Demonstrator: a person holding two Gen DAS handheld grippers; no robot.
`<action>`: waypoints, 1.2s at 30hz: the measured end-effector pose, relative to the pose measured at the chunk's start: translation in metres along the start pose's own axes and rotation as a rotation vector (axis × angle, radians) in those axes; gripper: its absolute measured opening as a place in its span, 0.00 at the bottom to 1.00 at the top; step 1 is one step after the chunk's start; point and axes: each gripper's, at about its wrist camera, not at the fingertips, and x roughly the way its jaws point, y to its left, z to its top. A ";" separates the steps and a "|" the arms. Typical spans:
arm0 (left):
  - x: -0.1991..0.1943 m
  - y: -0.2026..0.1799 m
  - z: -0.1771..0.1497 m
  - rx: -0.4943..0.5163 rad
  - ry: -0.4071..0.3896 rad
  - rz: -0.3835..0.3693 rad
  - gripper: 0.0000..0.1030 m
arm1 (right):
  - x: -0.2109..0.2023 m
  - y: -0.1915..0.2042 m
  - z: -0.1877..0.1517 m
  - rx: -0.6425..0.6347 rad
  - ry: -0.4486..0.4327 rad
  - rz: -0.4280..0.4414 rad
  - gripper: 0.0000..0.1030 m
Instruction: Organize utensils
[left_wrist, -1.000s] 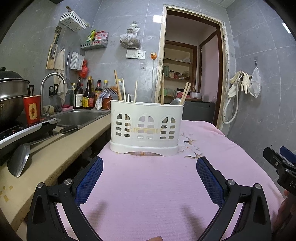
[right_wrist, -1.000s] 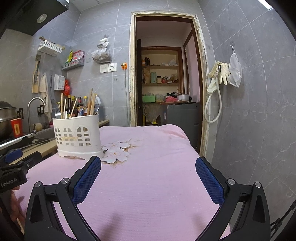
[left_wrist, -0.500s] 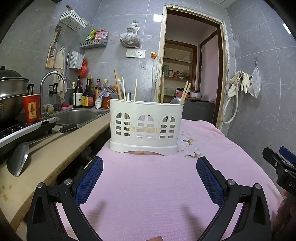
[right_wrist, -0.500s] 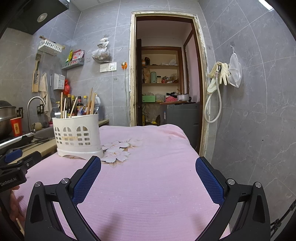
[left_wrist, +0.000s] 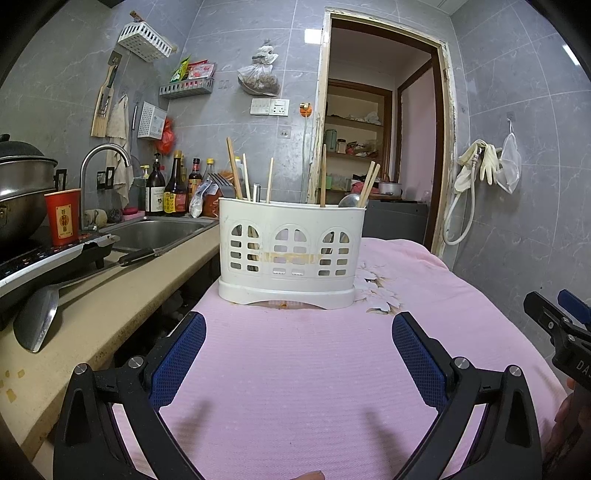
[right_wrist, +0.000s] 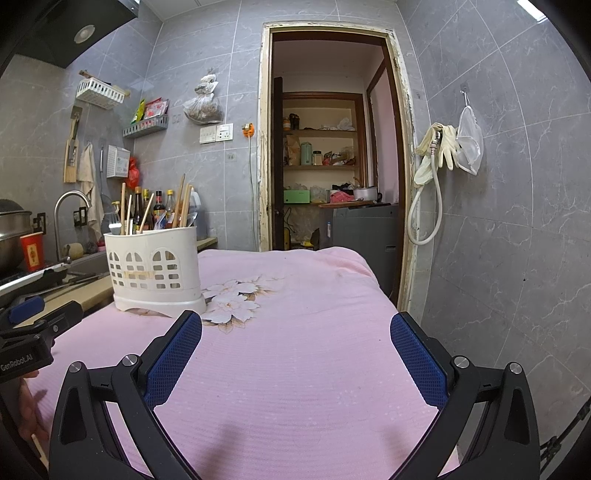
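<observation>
A white slotted utensil holder stands on the pink cloth; it also shows at the left of the right wrist view. Several chopsticks, a fork and a spoon stand upright in it. My left gripper is open and empty, a short way in front of the holder. My right gripper is open and empty over the cloth, to the right of the holder. Each gripper shows at the edge of the other's view.
A beige counter runs along the left with a sink, a ladle, a red cup, a pot and bottles. An open doorway lies behind. The cloth drops off at the right edge.
The left wrist view has drifted slightly, so the counter items sit a little further left. Both grippers stay open and empty; the holder has not moved.
</observation>
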 end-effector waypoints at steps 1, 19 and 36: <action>0.000 0.000 0.000 0.001 0.000 -0.001 0.96 | 0.000 0.000 0.000 0.001 0.000 0.000 1.00; 0.000 0.000 -0.001 0.001 -0.001 0.000 0.96 | 0.000 -0.001 0.000 -0.001 0.001 0.000 1.00; 0.000 0.000 -0.001 0.002 -0.001 -0.001 0.96 | 0.000 -0.001 0.000 -0.001 0.001 -0.001 1.00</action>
